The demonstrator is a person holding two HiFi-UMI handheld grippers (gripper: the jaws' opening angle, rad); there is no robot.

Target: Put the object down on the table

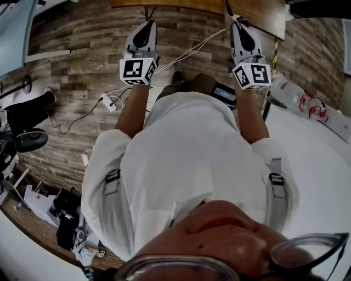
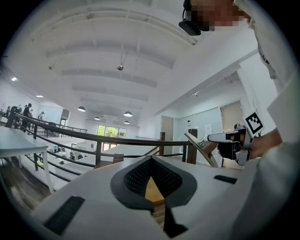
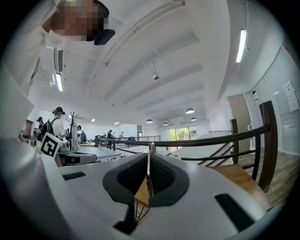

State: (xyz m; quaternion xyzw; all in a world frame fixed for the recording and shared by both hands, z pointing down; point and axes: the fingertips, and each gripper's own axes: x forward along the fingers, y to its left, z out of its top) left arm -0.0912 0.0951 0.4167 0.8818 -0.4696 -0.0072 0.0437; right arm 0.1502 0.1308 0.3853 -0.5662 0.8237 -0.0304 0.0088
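The person [image 1: 186, 148] in the white shirt is standing just short of the wooden tabletop [image 1: 258, 13], holding both tools out level toward it. The right hand-held gripper [image 3: 149, 164] is pinching a thin flat sheet [image 2: 202, 151] edge-on between its closed jaws. The sheet is hanging in the air just before the tabletop's near edge, not touching it. The left hand-held gripper [image 2: 151, 161] is pointing toward the same tabletop with its jaws brought together on nothing. By my reckoning the task is barely begun: reaching over the tabletop, lowering the sheet and letting go are all waiting to be done. No container is showing by the tabletop. A clear wrapped pack [image 1: 307, 101] is lying well off to the tabletop's right, and I cannot tell what it is holding.
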